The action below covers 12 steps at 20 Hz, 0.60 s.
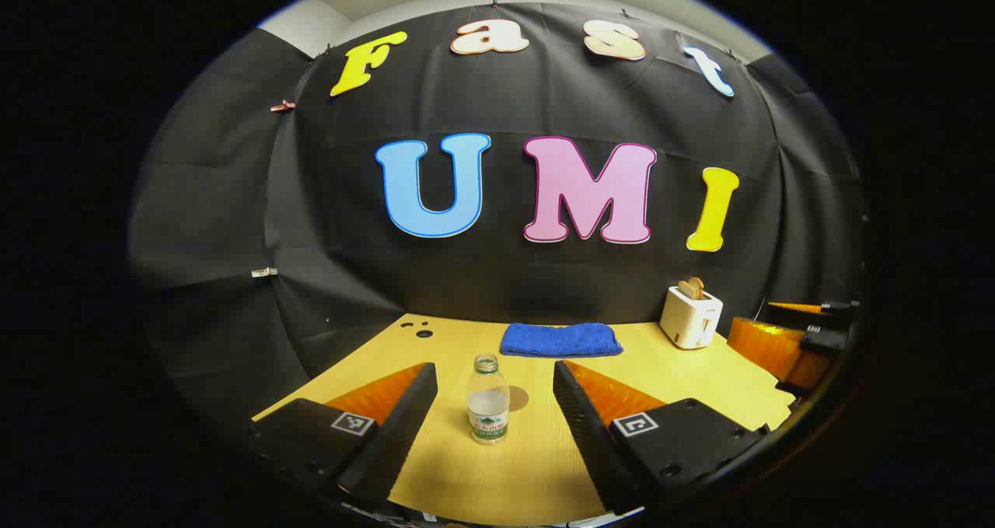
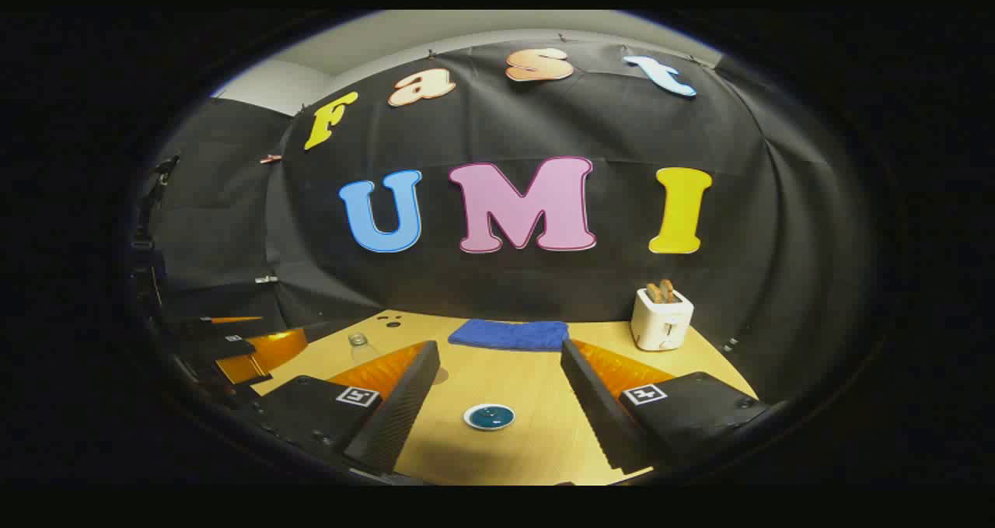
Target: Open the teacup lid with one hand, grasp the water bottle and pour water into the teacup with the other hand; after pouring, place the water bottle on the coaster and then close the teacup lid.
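Observation:
A clear water bottle [image 1: 488, 402] with a green label stands upright on the wooden table [image 1: 528, 466]. It is ahead of my left gripper [image 1: 494, 368], whose fingers are open and apart from it. A small brown round coaster [image 1: 519, 397] lies just behind the bottle on its right. In the right gripper view, the teacup [image 2: 490, 416], white-rimmed with a teal lid, sits on the table ahead of my open right gripper [image 2: 499, 347]. The bottle [image 2: 360, 347] shows there at the left, partly behind a finger.
A folded blue towel [image 1: 560, 340] lies at the table's back edge, and a white toaster [image 1: 690, 316] with bread stands at the back right. The other gripper shows at the right edge [image 1: 793, 341] of the left gripper view and at the left [image 2: 233, 349] of the right gripper view.

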Motion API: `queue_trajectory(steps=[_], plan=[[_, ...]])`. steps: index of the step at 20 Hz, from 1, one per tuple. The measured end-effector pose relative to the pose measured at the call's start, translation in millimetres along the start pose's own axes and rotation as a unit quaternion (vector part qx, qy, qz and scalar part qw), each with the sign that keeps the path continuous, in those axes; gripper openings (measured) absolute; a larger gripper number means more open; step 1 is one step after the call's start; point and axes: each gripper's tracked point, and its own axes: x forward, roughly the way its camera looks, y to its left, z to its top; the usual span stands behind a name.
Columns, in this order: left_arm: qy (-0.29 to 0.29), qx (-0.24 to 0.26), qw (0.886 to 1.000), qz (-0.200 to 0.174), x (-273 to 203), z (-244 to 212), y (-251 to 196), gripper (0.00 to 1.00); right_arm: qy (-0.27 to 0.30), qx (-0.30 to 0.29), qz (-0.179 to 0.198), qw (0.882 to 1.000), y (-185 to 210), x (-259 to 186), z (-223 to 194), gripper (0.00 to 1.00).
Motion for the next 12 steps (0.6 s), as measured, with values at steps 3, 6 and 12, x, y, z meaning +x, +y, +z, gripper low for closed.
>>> queue_trajectory(steps=[3,6,12], plan=[[0.003,0.001,1.0,-0.016,2,-2,-7,0.96,0.002,-0.01,-0.009,1.0,-5,1,-3,0.98],[0.008,0.008,0.999,-0.035,6,-6,-4,0.96,0.002,-0.014,-0.023,1.0,-2,5,-2,0.98],[0.027,0.004,0.998,-0.049,12,-20,18,0.96,0.023,-0.024,-0.019,0.999,25,13,-24,0.98]])
